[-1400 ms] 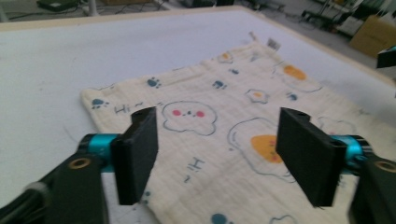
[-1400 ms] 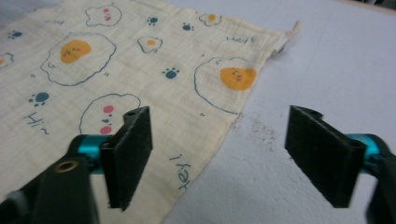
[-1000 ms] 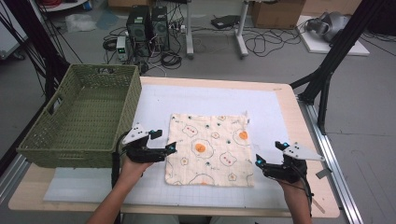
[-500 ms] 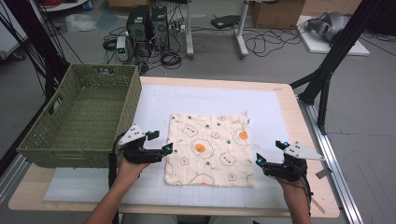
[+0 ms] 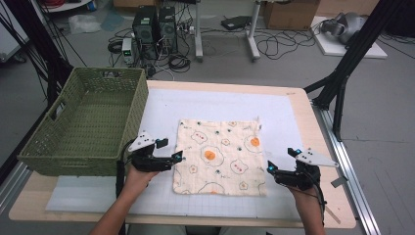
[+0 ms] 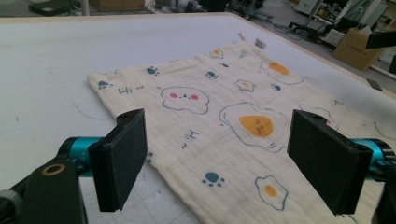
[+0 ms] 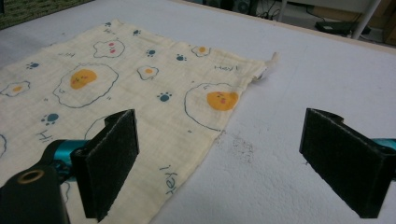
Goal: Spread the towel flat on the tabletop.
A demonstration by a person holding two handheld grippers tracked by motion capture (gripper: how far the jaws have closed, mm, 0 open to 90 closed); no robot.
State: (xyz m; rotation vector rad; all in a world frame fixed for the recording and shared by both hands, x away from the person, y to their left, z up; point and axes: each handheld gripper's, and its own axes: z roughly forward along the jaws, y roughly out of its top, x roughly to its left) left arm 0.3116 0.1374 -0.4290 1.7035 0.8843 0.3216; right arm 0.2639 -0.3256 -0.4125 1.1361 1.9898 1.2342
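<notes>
The cloth [image 5: 219,156] is laid flat in the middle of the table [image 5: 313,125], nearer its front edge. The basket [image 5: 85,127] is placed at the left edge, left of the cloth.

We can't read the small tag [image 6: 259,44] at the cloth's [image 6: 224,140] far corner, too blurred. In the left gripper view the cloth's near part runs off the bottom edge; in the right gripper view its left side is cut off. Basket's [image 5: 83,127] weave detail is too small for us to tell from the high view.
</notes>
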